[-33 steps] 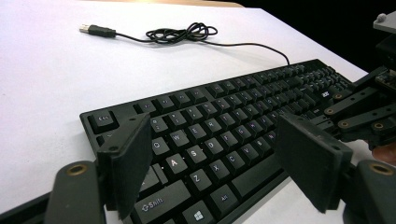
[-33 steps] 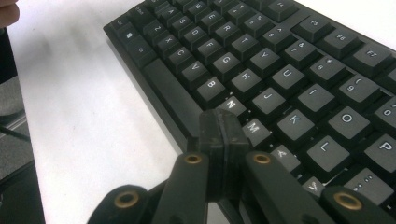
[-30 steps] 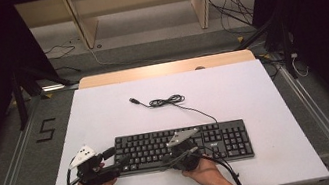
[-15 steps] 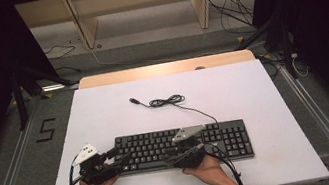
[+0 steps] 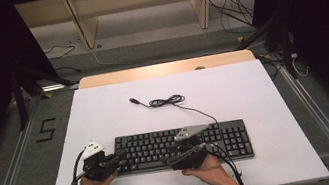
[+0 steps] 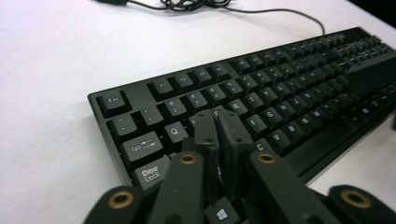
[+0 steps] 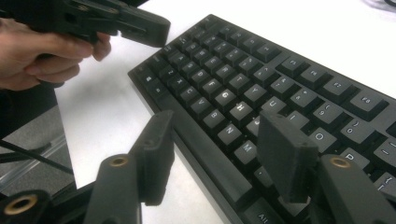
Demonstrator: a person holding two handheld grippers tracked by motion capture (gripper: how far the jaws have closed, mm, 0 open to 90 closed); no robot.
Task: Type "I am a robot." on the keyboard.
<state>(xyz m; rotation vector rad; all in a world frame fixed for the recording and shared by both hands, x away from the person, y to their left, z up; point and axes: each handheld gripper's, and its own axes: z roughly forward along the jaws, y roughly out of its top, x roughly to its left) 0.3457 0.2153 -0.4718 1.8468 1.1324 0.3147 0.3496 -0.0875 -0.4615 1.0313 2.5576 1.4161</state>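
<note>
the black keyboard (image 5: 184,145) lies flat across the lower middle of the white table (image 5: 254,92), close to the near edge, where both hands reach it; its cable (image 5: 169,101) trails off coiled toward the upper middle. the left gripper (image 6: 217,122) has just been closing and is now clenched with nothing between its jaws, the joined tips poised as one blunt point over the keys around w and e, apparently to press a key. the right gripper (image 7: 219,140) has just been opening and stands released, one jaw off the keyboard's near edge and the other above the keys near m, holding nothing. readable legends in the left gripper view: esc, tab, caps lock (image 6: 150,173), q, r, f, c, and a windows logo; in the right gripper view: b, n, m, o, p, alt. no brand name can be read.
</note>
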